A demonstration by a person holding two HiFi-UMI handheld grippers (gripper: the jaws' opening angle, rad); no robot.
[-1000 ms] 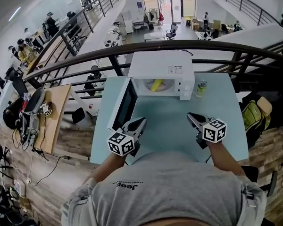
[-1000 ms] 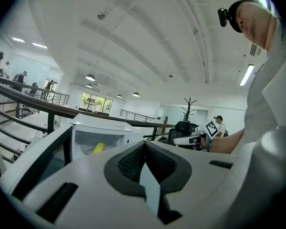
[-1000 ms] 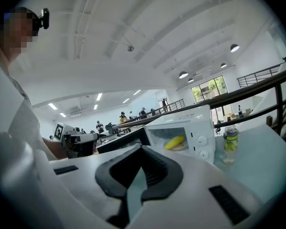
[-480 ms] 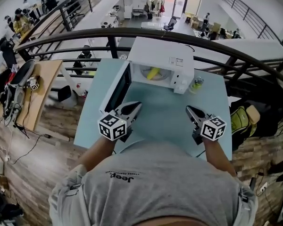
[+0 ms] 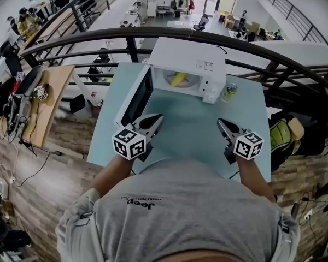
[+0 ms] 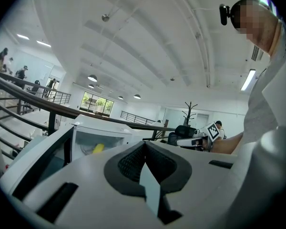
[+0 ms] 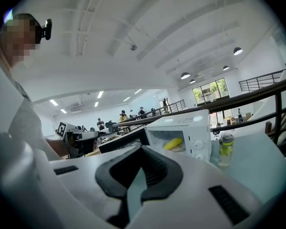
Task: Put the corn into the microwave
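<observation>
Corn (image 5: 178,79) — yellow, lying inside the white microwave (image 5: 188,56), whose door (image 5: 135,96) stands swung open on your left. The microwave sits at the far edge of the pale counter (image 5: 191,132), and a bottle (image 5: 228,91) stands just beside its right side. Your left tongs (image 5: 158,117) — clenched on nothing, near the door. Your right tongs (image 5: 221,123) are clenched too, empty, well apart from the corn.

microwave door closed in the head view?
No, the microwave door stands swung open at the left, with the corn visible inside the microwave.
</observation>
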